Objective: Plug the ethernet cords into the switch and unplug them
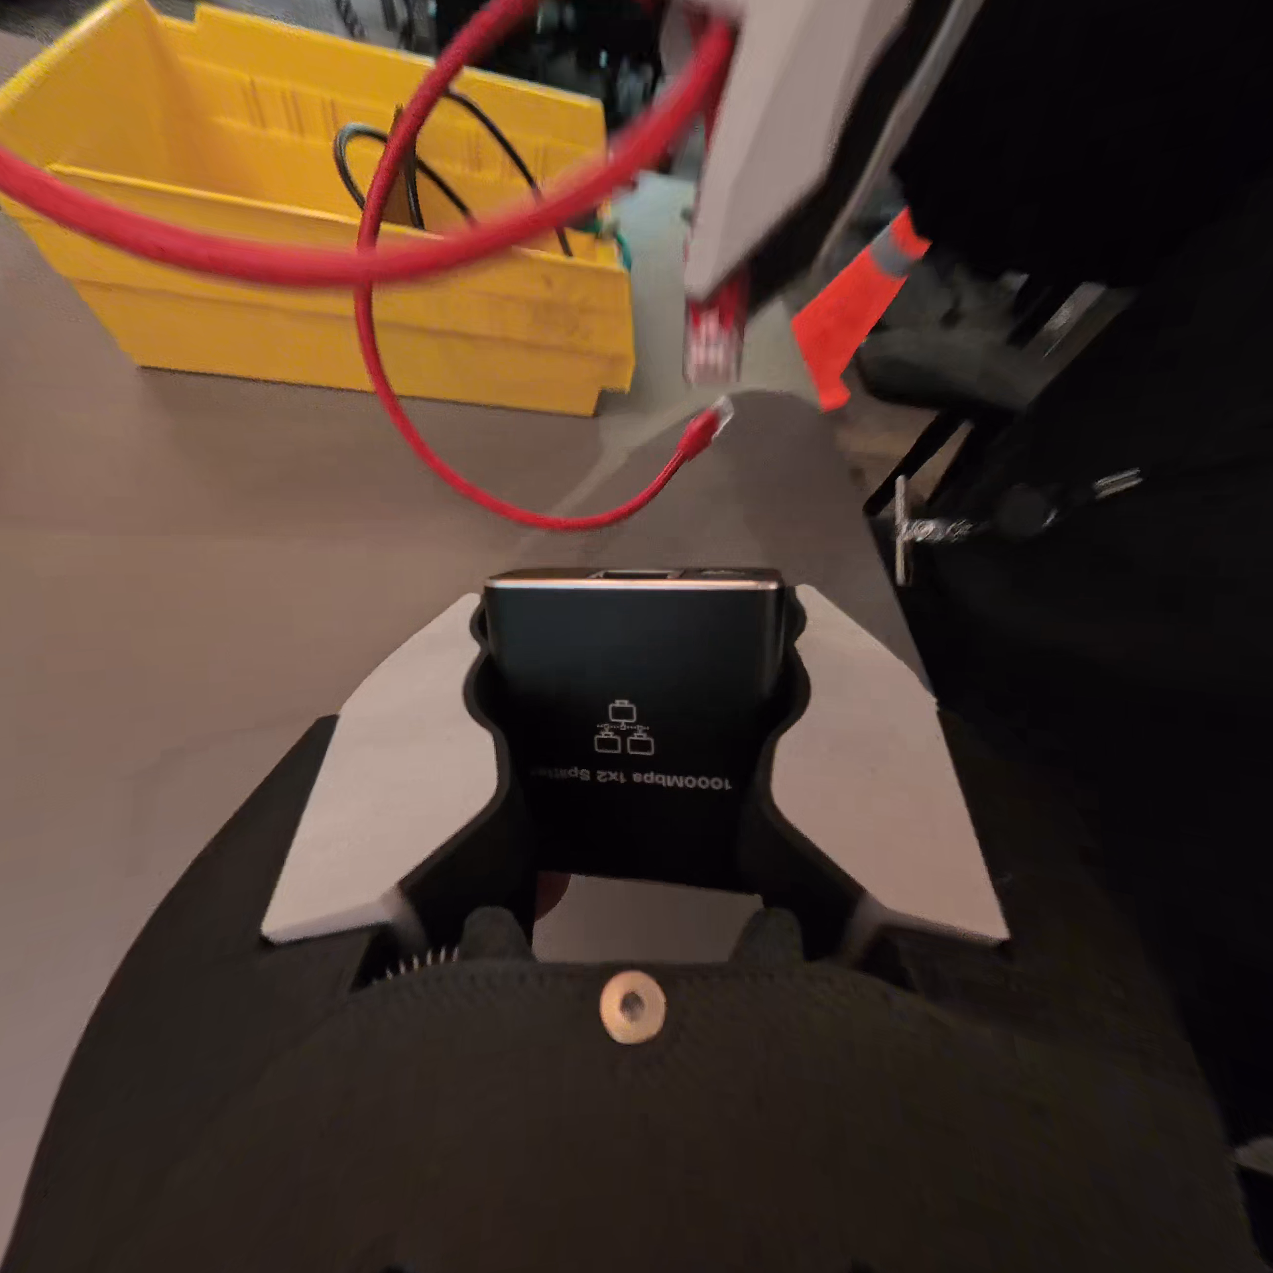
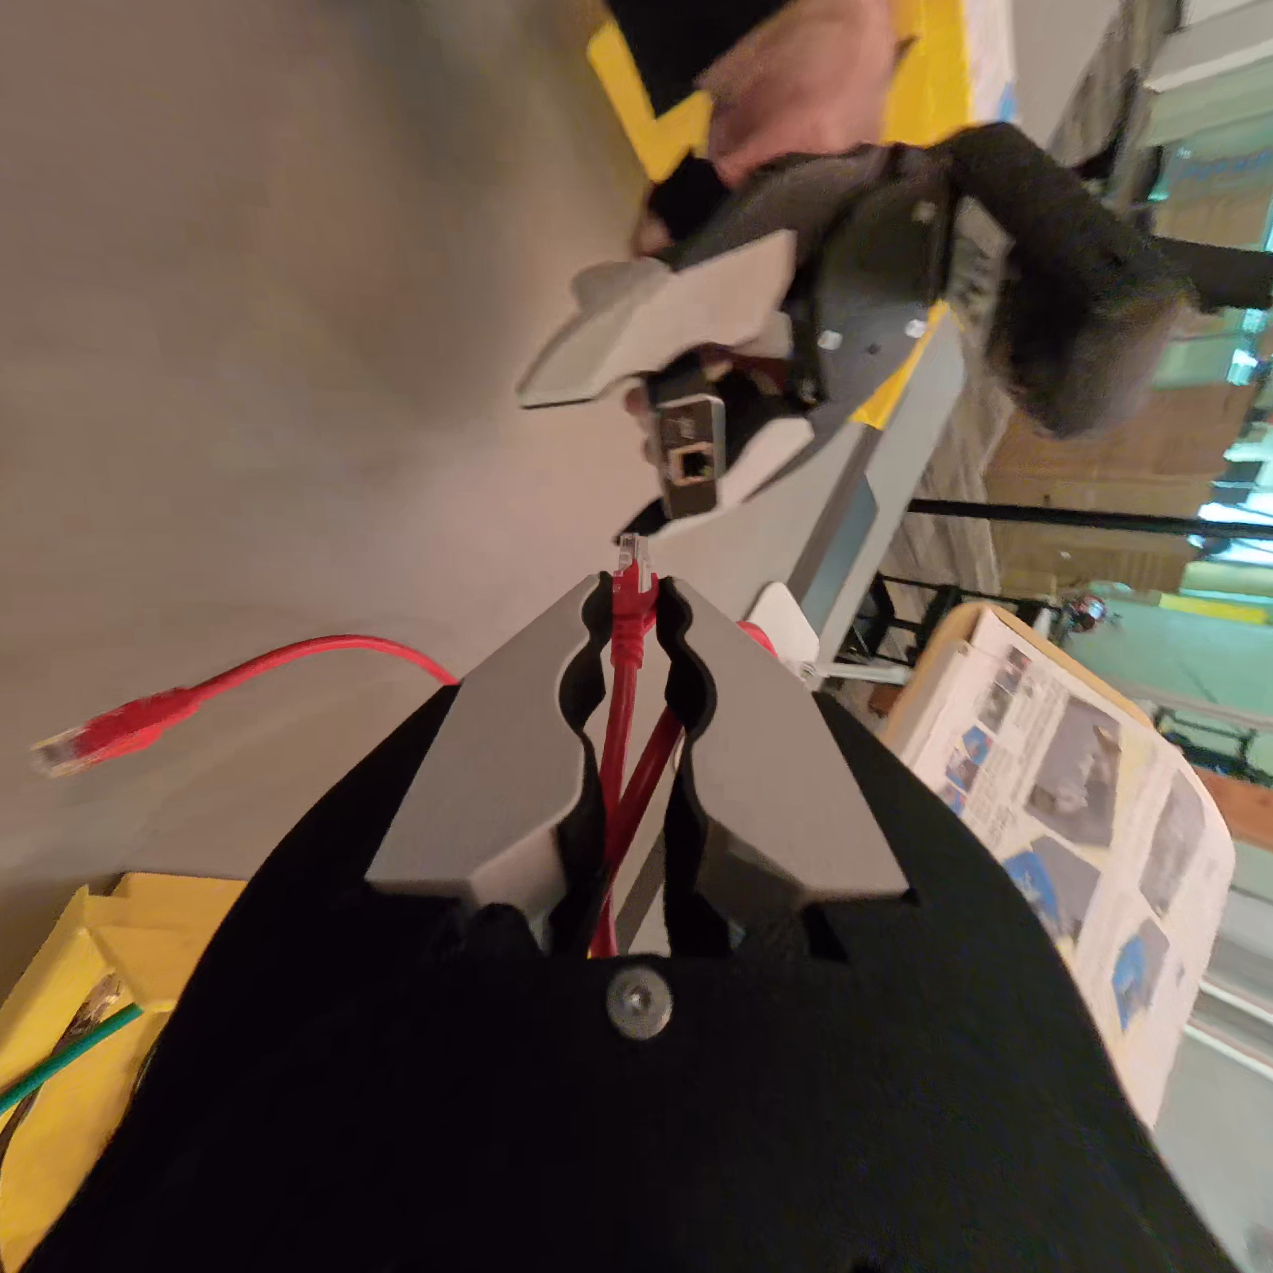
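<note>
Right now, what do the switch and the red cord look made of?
Switch: likely dark anodised metal, matte, with a bright sheen along its front edge; could be plastic. Red cord: woven-looking red jacket in the left wrist view, red moulded boot, and clear plastic plug.

I see red cord [image 1: 386, 386] with clear plug [image 2: 634, 551]; black switch [image 1: 630, 696], white icon on top; tongs [image 2: 635, 585] grey with black pads; yellow bin [image 1: 227, 207]; grey-brown worktop [image 1: 172, 551]; orange cone [image 1: 854, 310], grey band.
</note>
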`<action>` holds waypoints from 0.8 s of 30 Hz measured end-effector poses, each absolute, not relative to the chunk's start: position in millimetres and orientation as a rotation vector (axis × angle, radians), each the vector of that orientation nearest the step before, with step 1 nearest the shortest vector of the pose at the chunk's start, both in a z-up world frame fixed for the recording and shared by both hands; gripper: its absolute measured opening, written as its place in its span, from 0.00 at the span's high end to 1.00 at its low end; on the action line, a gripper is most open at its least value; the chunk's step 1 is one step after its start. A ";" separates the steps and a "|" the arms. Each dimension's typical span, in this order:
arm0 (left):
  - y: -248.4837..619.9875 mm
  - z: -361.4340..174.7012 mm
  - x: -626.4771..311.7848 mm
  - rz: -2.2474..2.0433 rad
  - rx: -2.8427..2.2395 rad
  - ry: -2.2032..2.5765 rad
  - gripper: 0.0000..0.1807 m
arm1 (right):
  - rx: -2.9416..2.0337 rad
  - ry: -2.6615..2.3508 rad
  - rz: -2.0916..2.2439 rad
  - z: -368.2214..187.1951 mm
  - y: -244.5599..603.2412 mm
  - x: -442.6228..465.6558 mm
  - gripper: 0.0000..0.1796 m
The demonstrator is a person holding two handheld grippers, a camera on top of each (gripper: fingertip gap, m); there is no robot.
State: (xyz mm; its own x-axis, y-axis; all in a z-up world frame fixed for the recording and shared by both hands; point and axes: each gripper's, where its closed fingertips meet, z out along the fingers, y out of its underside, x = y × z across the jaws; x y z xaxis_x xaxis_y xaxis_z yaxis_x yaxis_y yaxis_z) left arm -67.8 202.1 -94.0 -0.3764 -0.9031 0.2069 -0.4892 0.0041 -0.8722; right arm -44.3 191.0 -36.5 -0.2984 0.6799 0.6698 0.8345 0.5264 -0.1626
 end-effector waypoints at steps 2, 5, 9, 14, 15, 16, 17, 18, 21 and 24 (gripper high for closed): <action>199.0 -93.6 -64.1 -1.298 -1.438 1.885 0.58 | -1.241 -1.983 -0.301 -17.8 197.2 -35.7 0.94; 203.5 -106.6 -64.5 -1.198 -1.488 1.921 0.58 | -1.268 -1.864 -0.399 17.9 208.9 -11.9 0.94; 205.9 -102.9 -63.2 -1.208 -1.497 1.892 0.58 | -1.309 -1.684 -0.561 68.8 222.7 32.1 0.94; 204.3 -105.4 -62.1 -1.127 -1.498 1.925 0.58 | -1.401 -1.481 -0.739 104.6 225.9 93.5 0.94; 203.9 -105.6 -61.5 -1.123 -1.498 1.926 0.58 | -1.420 -1.441 -0.759 104.8 225.8 104.6 0.94; 204.2 -106.2 -60.8 -1.114 -1.501 1.927 0.58 | -1.446 -1.394 -0.784 102.5 226.5 116.9 0.94; 204.7 -107.3 -60.3 -1.104 -1.505 1.929 0.58 | -1.476 -1.360 -0.819 96.5 227.0 130.6 0.94; 205.0 -108.6 -59.7 -1.096 -1.509 1.931 0.58 | -1.511 -1.333 -0.850 87.5 227.0 144.7 0.94; 203.2 -111.2 -57.9 -1.091 -1.509 1.942 0.58 | -1.596 -1.240 -0.832 52.6 223.1 171.7 0.94; 202.1 -112.8 -56.5 -1.078 -1.510 1.953 0.58 | -1.662 -1.153 -0.839 10.1 217.5 190.1 0.94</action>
State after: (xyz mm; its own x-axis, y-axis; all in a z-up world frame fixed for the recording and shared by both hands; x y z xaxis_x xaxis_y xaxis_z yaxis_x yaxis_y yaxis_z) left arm -56.5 202.1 -112.8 -0.3038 -0.9460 0.1127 -0.5995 0.0979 -0.7943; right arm 190.1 217.5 10.1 0.3299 0.3197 0.8882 0.9435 -0.1419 -0.2993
